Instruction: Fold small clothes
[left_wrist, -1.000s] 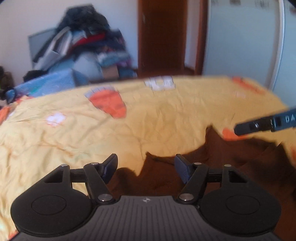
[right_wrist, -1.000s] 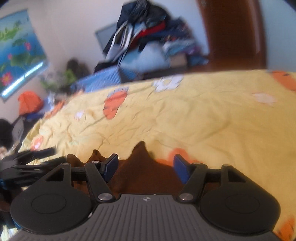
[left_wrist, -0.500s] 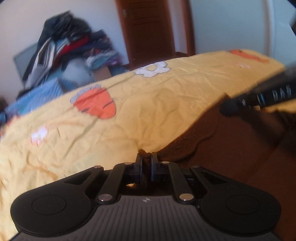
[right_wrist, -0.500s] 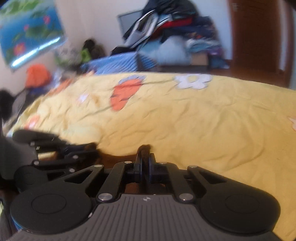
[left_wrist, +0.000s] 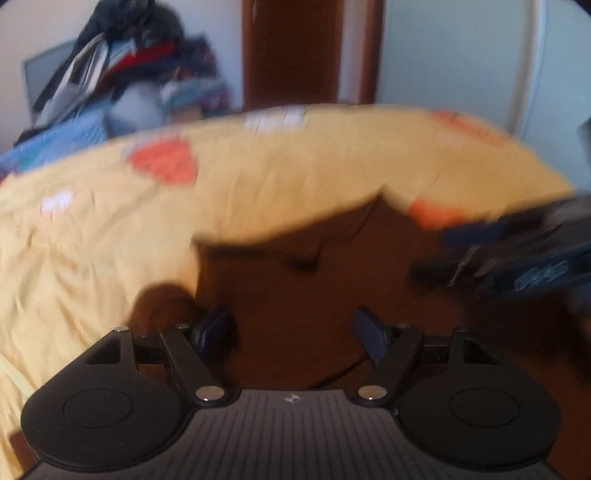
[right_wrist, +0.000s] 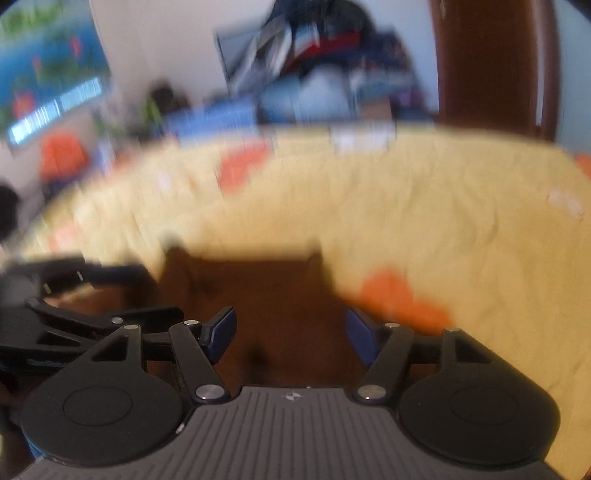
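Both the left hand-held gripper (left_wrist: 293, 330) and the right hand-held gripper (right_wrist: 290, 334) hang released, fingers spread and holding nothing, just above the brown garment (left_wrist: 332, 288). It lies on the bed with a squared far edge, so one fold looks made and more are probably left. The yellow bedspread (left_wrist: 295, 162) has orange and white patches; beyond are a clothes pile (left_wrist: 125, 70) and a wooden door (left_wrist: 291, 51).

Motion blur smears both my views. The dark brown cloth garment (left_wrist: 295, 295) runs under my left hand-held gripper (left_wrist: 293, 330), its near edge hidden. The right hand-held gripper (left_wrist: 517, 258) is a dark streak cut by the frame edge.
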